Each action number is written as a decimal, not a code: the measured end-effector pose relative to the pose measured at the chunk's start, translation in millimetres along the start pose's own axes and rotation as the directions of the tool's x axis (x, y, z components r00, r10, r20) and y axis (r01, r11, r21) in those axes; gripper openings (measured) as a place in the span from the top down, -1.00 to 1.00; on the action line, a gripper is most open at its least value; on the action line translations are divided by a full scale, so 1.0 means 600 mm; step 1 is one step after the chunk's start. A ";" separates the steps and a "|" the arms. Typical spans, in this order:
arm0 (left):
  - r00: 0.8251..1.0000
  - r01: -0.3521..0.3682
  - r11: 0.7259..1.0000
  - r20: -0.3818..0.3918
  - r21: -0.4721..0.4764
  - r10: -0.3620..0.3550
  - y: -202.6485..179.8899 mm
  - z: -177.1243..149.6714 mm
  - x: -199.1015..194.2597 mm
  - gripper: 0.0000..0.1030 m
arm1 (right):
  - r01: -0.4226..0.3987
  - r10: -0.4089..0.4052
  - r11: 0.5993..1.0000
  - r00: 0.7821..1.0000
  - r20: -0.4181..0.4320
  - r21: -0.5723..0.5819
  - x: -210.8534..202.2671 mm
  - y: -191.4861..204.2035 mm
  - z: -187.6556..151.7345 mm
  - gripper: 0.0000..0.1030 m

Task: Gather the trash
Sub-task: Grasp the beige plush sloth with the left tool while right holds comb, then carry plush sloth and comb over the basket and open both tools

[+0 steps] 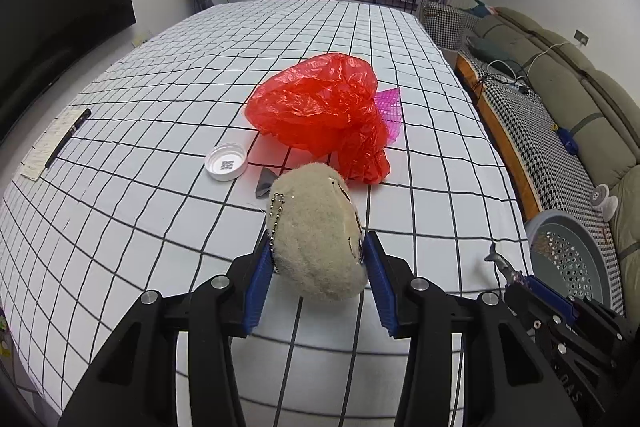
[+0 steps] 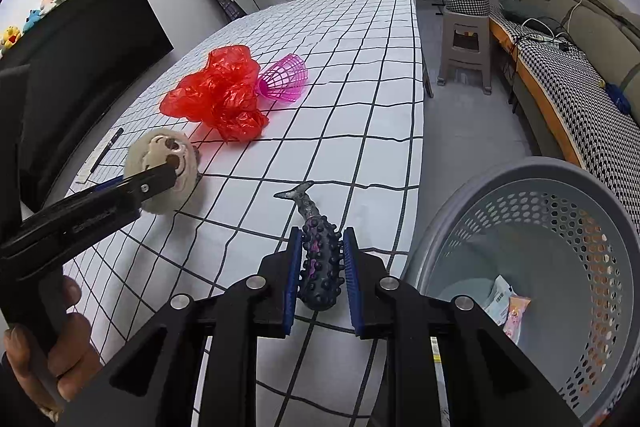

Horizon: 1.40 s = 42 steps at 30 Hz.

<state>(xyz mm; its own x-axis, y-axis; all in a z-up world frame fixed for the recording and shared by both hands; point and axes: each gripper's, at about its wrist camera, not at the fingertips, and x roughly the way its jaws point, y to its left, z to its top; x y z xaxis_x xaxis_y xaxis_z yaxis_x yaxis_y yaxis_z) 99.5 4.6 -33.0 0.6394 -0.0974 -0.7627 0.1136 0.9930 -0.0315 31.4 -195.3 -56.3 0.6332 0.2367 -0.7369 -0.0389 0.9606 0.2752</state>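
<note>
My left gripper (image 1: 318, 259) is shut on a beige plush toy (image 1: 316, 231) with a bead chain, held just above the checked tablecloth; the toy also shows in the right wrist view (image 2: 162, 167). My right gripper (image 2: 320, 259) is shut on a dark knobbly whale toy (image 2: 320, 259) with its tail pointing away, near the table's right edge. A crumpled red plastic bag (image 1: 320, 111) lies mid-table, with a pink mesh cup (image 2: 286, 79) on its side behind it. A white bottle cap (image 1: 226, 161) and a small grey scrap (image 1: 265, 183) lie near the plush.
A grey perforated basket (image 2: 532, 267) stands off the table's right edge, with wrappers (image 2: 506, 307) inside. A pen (image 1: 68, 137) lies on paper at the left edge. A sofa (image 1: 560, 95) runs along the right, a stool (image 2: 466, 43) beyond the table, a dark TV (image 1: 60, 15) on the left.
</note>
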 end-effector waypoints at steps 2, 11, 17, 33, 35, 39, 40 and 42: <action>1.000 0.006 1.000 0.007 0.007 -0.006 0.003 -0.006 -0.012 0.14 | 0.003 -0.003 1.000 1.000 0.003 -0.002 -0.005 0.004 -0.003 0.61; 0.995 0.073 0.995 0.062 0.069 -0.077 -0.036 -0.020 -0.061 0.14 | 0.050 -0.050 0.999 0.998 0.040 0.017 -0.054 -0.011 -0.023 0.61; 0.986 0.145 0.980 0.061 0.137 -0.154 -0.105 -0.025 -0.071 0.14 | 0.116 -0.122 0.990 0.991 0.061 0.084 -0.103 -0.073 -0.041 0.61; 0.948 0.318 0.878 -0.091 0.358 -0.306 -0.324 -0.066 -0.038 0.14 | 0.244 -0.263 0.925 0.964 0.029 0.291 -0.171 -0.265 -0.092 0.61; 0.946 0.324 0.872 -0.107 0.368 -0.307 -0.337 -0.071 -0.032 0.14 | 0.245 -0.264 0.922 0.964 0.024 0.300 -0.169 -0.277 -0.094 0.61; 0.944 0.331 0.861 -0.129 0.386 -0.305 -0.360 -0.078 -0.022 0.14 | 0.243 -0.261 0.918 0.965 0.016 0.314 -0.166 -0.294 -0.098 0.61; 0.943 0.333 0.859 -0.133 0.388 -0.305 -0.364 -0.079 -0.020 0.13 | 0.243 -0.260 0.917 0.966 0.013 0.318 -0.165 -0.299 -0.099 0.61; 0.942 0.335 0.856 -0.142 0.393 -0.303 -0.371 -0.082 -0.016 0.11 | 0.241 -0.258 0.915 0.966 0.012 0.323 -0.164 -0.307 -0.101 0.61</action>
<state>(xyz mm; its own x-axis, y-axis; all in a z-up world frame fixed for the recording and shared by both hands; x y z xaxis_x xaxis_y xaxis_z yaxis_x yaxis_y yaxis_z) 30.7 -212.1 -50.7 0.4600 -0.3830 -0.8011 0.6103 0.7917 -0.0281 -70.4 -386.6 -71.7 0.6307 -0.0213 -0.7757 0.3669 0.8890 0.2739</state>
